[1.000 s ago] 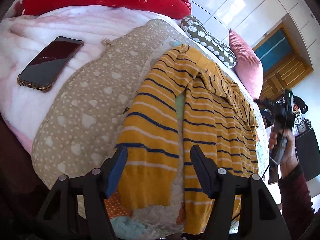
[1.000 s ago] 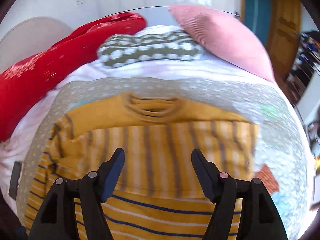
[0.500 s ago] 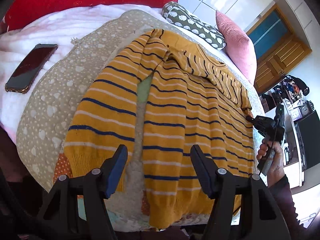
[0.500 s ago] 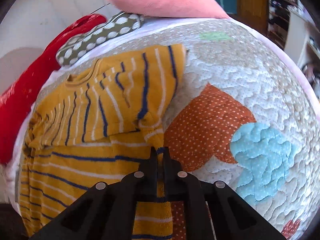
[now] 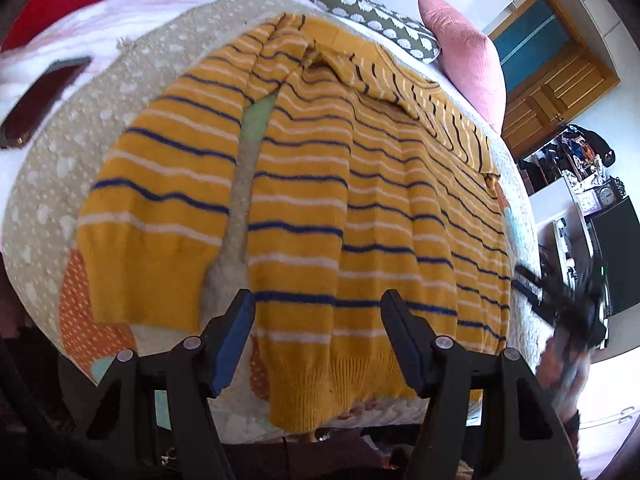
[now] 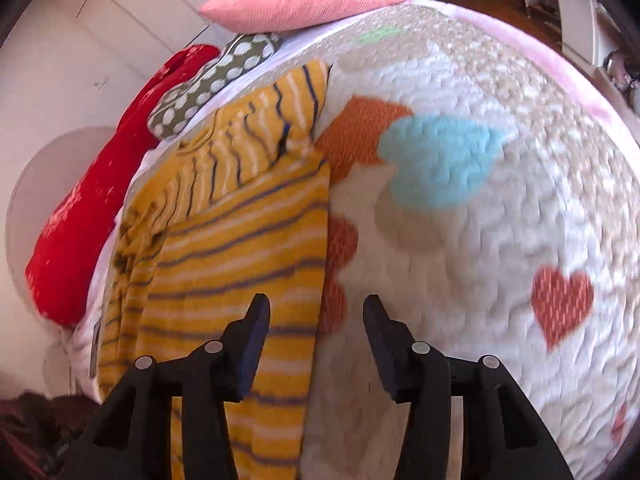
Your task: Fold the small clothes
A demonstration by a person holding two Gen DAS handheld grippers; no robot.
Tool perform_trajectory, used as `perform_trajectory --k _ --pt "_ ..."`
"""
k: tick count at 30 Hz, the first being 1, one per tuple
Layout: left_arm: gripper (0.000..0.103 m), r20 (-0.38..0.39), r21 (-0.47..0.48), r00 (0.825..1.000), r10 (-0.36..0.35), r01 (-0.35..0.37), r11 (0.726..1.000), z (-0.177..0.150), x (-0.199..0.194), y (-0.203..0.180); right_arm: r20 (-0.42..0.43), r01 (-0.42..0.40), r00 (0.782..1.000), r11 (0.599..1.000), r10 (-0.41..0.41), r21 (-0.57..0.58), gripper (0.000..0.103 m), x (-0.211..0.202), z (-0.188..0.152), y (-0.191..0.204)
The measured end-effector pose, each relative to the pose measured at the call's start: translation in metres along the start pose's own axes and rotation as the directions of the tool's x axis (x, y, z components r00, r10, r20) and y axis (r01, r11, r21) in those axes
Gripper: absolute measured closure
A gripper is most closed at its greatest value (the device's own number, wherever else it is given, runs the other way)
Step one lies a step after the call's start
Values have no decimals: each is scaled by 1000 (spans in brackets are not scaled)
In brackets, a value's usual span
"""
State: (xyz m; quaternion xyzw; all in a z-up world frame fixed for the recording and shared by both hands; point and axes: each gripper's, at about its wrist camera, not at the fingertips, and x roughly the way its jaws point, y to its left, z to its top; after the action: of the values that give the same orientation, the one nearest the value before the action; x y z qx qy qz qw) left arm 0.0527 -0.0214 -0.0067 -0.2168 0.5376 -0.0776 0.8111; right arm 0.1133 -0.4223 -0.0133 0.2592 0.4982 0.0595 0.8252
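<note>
A yellow sweater (image 5: 360,208) with blue and white stripes lies flat on the quilt (image 6: 480,240), hem toward me. Its left sleeve (image 5: 160,200) lies straight beside the body. The other sleeve (image 6: 272,128) is folded across the chest. My left gripper (image 5: 318,296) hovers open over the hem with nothing between its fingers. My right gripper (image 6: 316,304) hangs over the sweater's (image 6: 240,240) right edge, its jaws opening and nothing pinched in them. The left wrist view catches that gripper (image 5: 568,304) as a blur at the far right, held by a hand.
A phone (image 5: 40,100) lies on the white blanket at the left. A red pillow (image 6: 92,208), a spotted cushion (image 5: 372,20) and a pink cushion (image 5: 468,52) line the bed's far end. A wooden door and cluttered shelves stand beyond the bed on the right.
The right gripper, shut on the sleeve cuff half a second ago, has let it go and drawn back along the sweater's right edge. The left gripper has shifted right, from the left sleeve to the hem.
</note>
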Motion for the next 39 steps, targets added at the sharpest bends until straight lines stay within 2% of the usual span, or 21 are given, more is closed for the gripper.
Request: perform_trajectory --k 4,8,9,10,11,14,17,19,21,23,26,28,29,30,31,32,33,34,36,39 --pt "39 -2 -19 1000 20 -20 1000 -8 3 1 -35 -38 999 997 36 -65 50 -16 -71 6" --pt "39 2 -35 1000 26 -26 999 -12 -1 -1 29 -42 998 986 47 -159 49 -20 -104 33" --pt "39 7 -36 999 32 -31 999 -13 -4 -2 34 -43 998 982 50 -184 54 -17 -108 40" --pt "39 16 -38 999 39 -39 999 -13 -8 -3 26 -51 998 975 58 -214 81 -12 -111 47" --pt "39 28 -42 999 47 -45 998 -13 -13 -4 4 -66 998 969 69 -239 92 -8 -112 52" --pt "39 73 -53 996 55 -51 997 -12 -31 1 13 -92 995 978 96 -189 94 -18 -108 41" --pt "39 113 -76 988 101 -92 993 -10 -42 16 72 -4 997 986 16 -166 95 -42 -106 14" --pt "39 118 -110 987 113 -100 989 -7 -44 29 78 42 996 991 -32 -130 100 -50 -106 -3" --pt "39 116 -152 987 108 -90 984 -6 -44 43 73 25 997 993 -17 -112 99 -56 -107 -14" --pt "39 122 -182 987 102 -78 980 -6 -45 53 88 35 996 992 -25 -118 99 -65 -110 -11" --pt "39 147 -206 982 118 -86 975 -9 -50 65 139 92 988 974 -64 -207 98 -81 -108 10" --pt "39 177 -231 975 138 -95 968 -14 -58 75 146 90 988 958 -51 -272 97 -83 -101 33" --pt "39 191 -239 970 149 -101 966 -16 -61 79 138 74 990 946 -32 -314 96 -80 -97 49" --pt "39 209 -246 964 163 -109 963 -19 -67 84 124 57 992 931 -13 -360 90 -76 -97 67" --pt "39 225 -252 958 177 -118 961 -22 -72 89 104 36 995 912 7 -408 77 -68 -96 87" --pt "39 238 -256 953 189 -127 958 -24 -77 94 81 12 996 890 27 -456 69 -58 -96 108" --pt "39 250 -260 947 204 -137 956 -26 -82 99 57 -16 997 864 52 -503 55 -48 -97 130" --pt "39 264 -268 939 219 -147 952 -30 -88 107 37 -44 996 835 77 -549 48 -36 -101 154" --pt "39 282 -290 929 239 -155 944 -34 -99 121 10 -81 993 753 115 -653 47 -13 -111 203" --pt "39 301 -320 922 243 -142 937 -40 -113 143 -37 -109 990 579 136 -808 44 26 -143 275"
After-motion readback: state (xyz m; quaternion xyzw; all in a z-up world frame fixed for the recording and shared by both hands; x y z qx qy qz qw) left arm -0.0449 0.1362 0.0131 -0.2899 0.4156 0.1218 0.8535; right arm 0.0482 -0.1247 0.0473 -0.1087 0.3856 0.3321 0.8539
